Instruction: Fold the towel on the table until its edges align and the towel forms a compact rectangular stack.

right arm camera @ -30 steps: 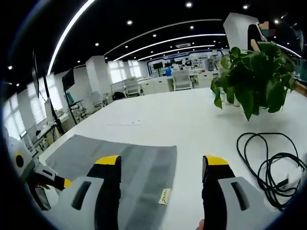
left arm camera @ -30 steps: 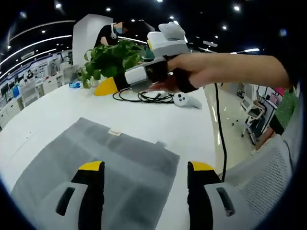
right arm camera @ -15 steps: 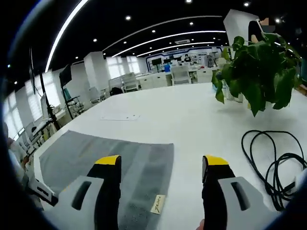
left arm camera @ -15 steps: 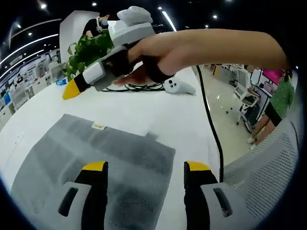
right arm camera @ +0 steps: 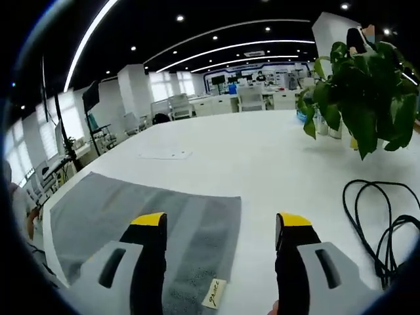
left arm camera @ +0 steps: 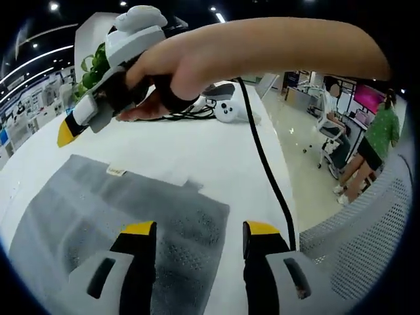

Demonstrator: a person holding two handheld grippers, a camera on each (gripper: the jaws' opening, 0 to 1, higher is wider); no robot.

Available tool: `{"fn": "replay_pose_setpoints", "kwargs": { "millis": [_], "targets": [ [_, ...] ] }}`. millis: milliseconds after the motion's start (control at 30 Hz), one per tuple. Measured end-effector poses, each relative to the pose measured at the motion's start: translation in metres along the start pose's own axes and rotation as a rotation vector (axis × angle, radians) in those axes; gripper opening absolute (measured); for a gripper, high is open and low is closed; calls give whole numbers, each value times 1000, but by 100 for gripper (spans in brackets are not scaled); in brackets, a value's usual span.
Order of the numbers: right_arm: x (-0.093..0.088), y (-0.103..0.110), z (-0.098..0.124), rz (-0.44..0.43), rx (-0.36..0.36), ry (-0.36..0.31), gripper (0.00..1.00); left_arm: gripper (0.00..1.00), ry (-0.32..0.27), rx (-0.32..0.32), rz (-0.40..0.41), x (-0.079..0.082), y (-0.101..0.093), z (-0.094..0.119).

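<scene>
A grey towel (left arm camera: 98,216) lies spread flat on the white table (left arm camera: 197,151), with a small tan label (left arm camera: 116,171) at its far edge. My left gripper (left arm camera: 197,230) hovers open over the towel's near right corner. The right gripper (left arm camera: 69,128), held in a person's hand (left arm camera: 197,59), comes across the top of the left gripper view above the towel's far edge. In the right gripper view the towel (right arm camera: 131,216) stretches left, its label (right arm camera: 212,293) low between the open jaws of my right gripper (right arm camera: 220,223).
A potted green plant (right arm camera: 367,92) stands at the table's right in the right gripper view, with a coiled black cable (right arm camera: 380,223) beside it. A white controller (left arm camera: 230,111) and a black cord (left arm camera: 266,170) lie beyond the towel. A mesh chair (left arm camera: 354,249) sits right of the table edge.
The right gripper and hand have swung left across the left gripper view, over the towel's far edge. Both views have shifted closer to the towel. The towel lies as before.
</scene>
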State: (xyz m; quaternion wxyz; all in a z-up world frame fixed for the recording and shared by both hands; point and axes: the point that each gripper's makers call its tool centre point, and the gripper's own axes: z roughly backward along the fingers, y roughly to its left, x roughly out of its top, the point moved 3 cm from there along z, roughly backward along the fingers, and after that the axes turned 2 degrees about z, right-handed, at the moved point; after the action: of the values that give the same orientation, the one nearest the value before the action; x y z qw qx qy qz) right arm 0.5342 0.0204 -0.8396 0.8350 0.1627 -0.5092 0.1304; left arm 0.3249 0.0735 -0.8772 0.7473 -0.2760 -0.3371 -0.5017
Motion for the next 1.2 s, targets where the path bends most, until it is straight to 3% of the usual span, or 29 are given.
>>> {"fn": "replay_pose_setpoints", "kwargs": {
  "millis": [333, 667, 800, 1200],
  "targets": [
    [-3, 5, -16, 11, 19, 15, 65, 35, -29, -57, -26, 4, -10, -11],
    [-10, 3, -30, 0, 28, 30, 62, 27, -21, -79, -44, 2, -9, -19],
    [-16, 3, -35, 3, 30, 48, 61, 23, 34, -33, -111, -8, -5, -19],
    [-25, 4, -51, -18, 33, 69, 55, 16, 10, -23, -128, -5, -3, -21]
  ]
}}
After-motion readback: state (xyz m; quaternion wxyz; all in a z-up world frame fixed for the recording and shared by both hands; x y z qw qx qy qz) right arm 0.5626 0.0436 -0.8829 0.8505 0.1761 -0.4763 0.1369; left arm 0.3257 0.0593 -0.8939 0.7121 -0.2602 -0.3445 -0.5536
